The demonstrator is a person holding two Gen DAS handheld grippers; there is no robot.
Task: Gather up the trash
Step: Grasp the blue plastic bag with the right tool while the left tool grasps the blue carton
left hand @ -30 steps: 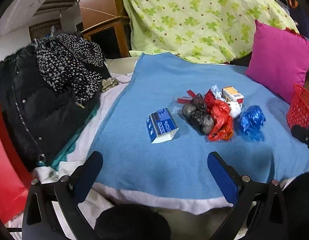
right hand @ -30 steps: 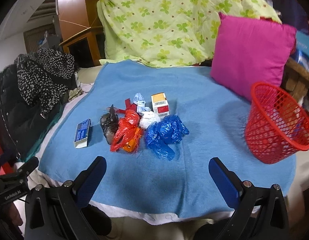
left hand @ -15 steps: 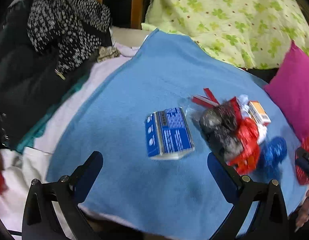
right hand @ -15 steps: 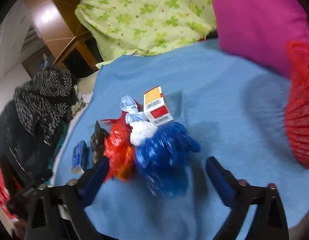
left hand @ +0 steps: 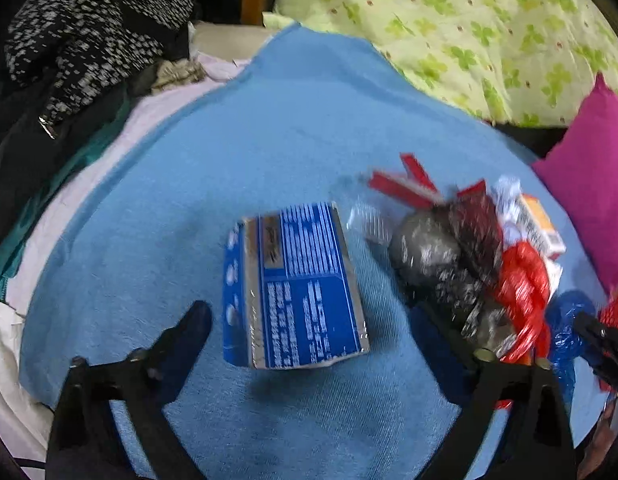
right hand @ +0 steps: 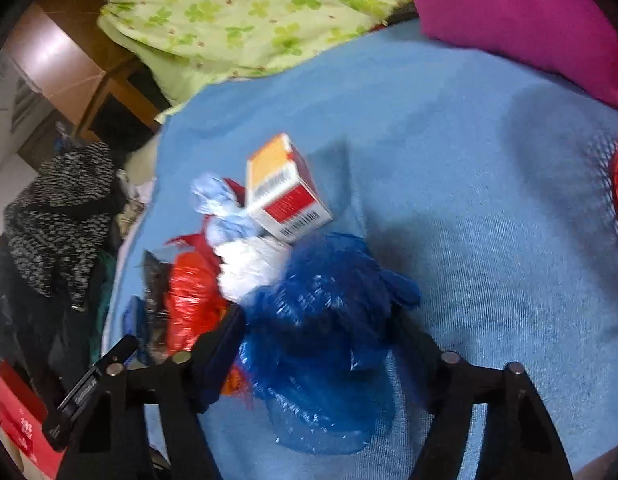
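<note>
A bed under a blue blanket (left hand: 293,128). Left wrist view: left gripper (left hand: 309,320), closing, straddles the blue box (left hand: 297,292), untouched. Right wrist view: right gripper (right hand: 317,336) closes around the blue bag (right hand: 321,320); slippery plastic might slip free.

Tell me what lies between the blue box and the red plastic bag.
In the left wrist view, a dark grey plastic bag lies between the blue box and the red plastic bag, with a bare strip of blue blanket beside the box.
</note>
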